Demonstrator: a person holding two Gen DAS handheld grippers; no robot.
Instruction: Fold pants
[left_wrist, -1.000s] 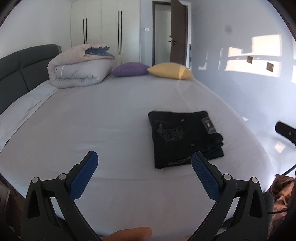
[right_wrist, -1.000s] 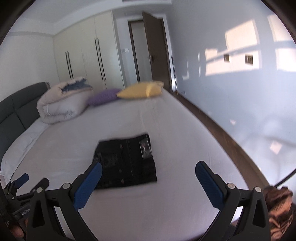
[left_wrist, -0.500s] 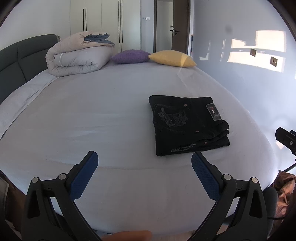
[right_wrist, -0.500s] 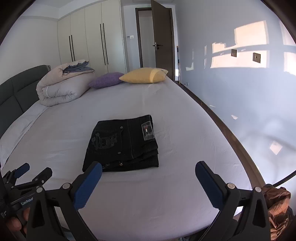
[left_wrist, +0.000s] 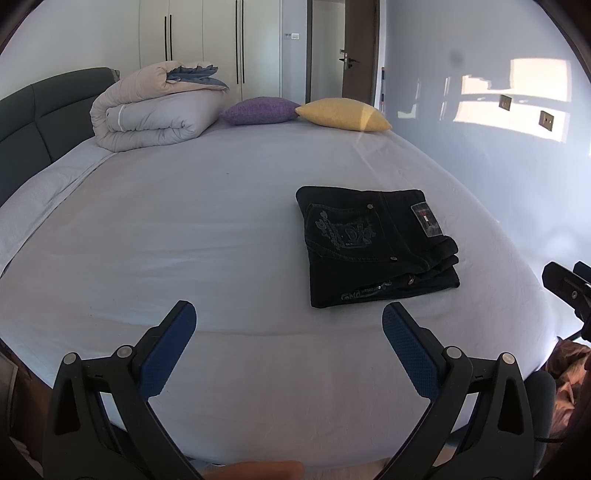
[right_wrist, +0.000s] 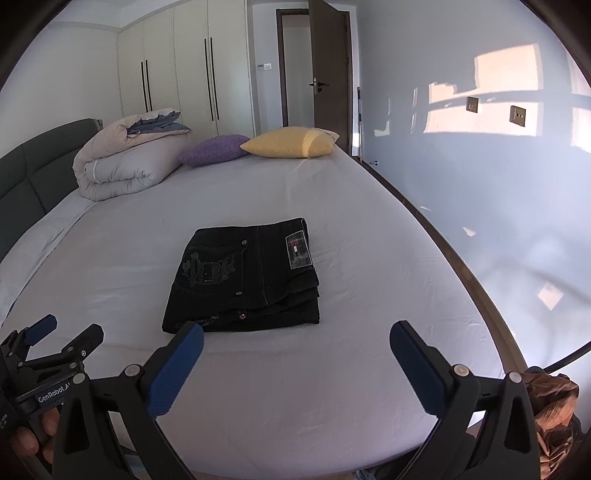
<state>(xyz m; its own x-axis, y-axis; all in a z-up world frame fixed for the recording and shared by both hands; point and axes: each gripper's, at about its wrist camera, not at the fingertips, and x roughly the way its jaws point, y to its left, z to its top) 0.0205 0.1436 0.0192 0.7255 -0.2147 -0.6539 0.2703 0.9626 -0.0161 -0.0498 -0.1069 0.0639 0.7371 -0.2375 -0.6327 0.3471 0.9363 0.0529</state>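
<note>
Black pants (left_wrist: 373, 245) lie folded into a compact rectangle on the bed's pale sheet (left_wrist: 184, 229), with an embroidered pocket and a label on top. They also show in the right wrist view (right_wrist: 245, 277). My left gripper (left_wrist: 288, 321) is open and empty, held above the bed's near edge, short of the pants. My right gripper (right_wrist: 295, 339) is open and empty, just in front of the pants. The left gripper (right_wrist: 48, 336) shows at the lower left of the right wrist view.
A rolled duvet (left_wrist: 155, 107), a purple pillow (left_wrist: 258, 110) and a yellow pillow (left_wrist: 343, 114) lie at the far side of the bed. A dark headboard (left_wrist: 33, 110) stands left. A wall runs along the right. Brown fabric (right_wrist: 550, 410) lies on the floor.
Both grippers have drawn back and settled toward the bed's near edge. The folded pants have not moved. Both stay open.
</note>
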